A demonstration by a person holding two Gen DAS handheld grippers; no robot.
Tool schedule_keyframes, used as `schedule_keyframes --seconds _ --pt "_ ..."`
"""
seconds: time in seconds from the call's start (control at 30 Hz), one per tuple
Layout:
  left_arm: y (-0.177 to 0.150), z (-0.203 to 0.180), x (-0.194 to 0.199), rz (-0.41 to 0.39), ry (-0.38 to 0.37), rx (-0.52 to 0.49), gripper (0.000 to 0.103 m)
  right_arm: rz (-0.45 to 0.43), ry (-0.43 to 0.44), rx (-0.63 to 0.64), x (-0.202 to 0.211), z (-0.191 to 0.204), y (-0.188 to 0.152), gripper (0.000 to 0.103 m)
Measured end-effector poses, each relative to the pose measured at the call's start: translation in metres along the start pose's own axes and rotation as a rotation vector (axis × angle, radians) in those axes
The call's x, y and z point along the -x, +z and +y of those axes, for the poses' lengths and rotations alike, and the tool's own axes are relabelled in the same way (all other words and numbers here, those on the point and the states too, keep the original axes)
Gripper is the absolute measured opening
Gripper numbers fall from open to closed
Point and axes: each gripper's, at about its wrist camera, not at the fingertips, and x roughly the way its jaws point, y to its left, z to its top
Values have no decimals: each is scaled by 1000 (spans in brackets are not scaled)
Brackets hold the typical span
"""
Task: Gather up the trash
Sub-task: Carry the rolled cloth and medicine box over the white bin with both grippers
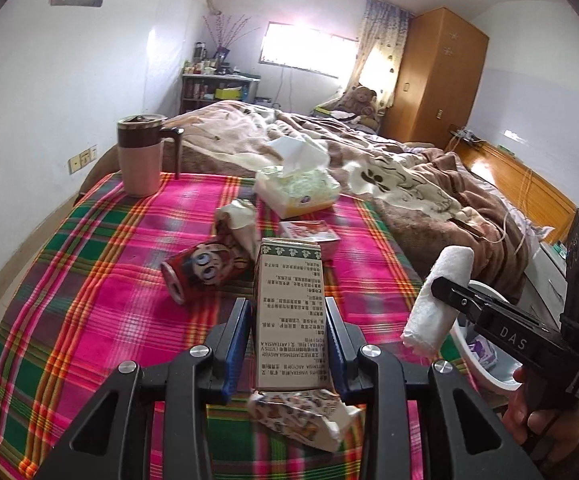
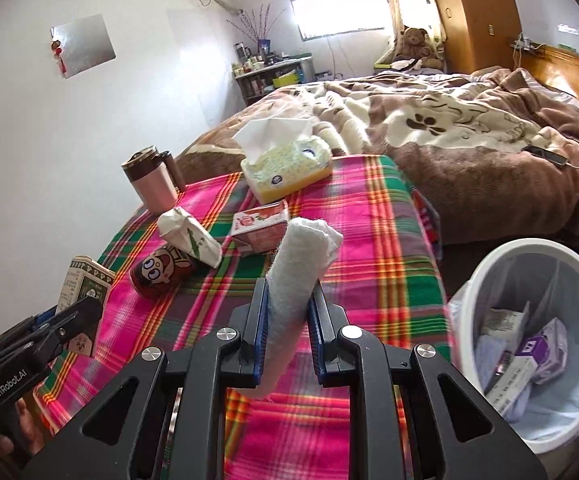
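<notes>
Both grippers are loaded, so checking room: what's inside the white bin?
The white bin has a clear liner holding a purple carton, a white printed box and pale crumpled paper; its bottom is covered.

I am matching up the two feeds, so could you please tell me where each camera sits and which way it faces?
Left wrist: on the left gripper, facing the bed; it holds a carton; right gripper and hand show.
Right wrist: on the right gripper, holding a roll; bin right.
Shared: cloth, can, tissues.

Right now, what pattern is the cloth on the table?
The cloth is pink, green and orange plaid, clearest in the right wrist view.
</notes>
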Motion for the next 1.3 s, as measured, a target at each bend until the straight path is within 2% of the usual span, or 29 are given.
schedule_keyframes --seconds 0.43,0.97,1.3 --pt "-4 -74 -4 -5 -90 -102 36 -56 -78 -27 39 -50 -6 19" --pt "-14 -180 -25 14 -200 -234 36 -100 -217 -111 76 -123 -13 19" --pt "-22 -227 -42 56 -268 -292 36 -62 -263 -135 78 -156 -19 19"
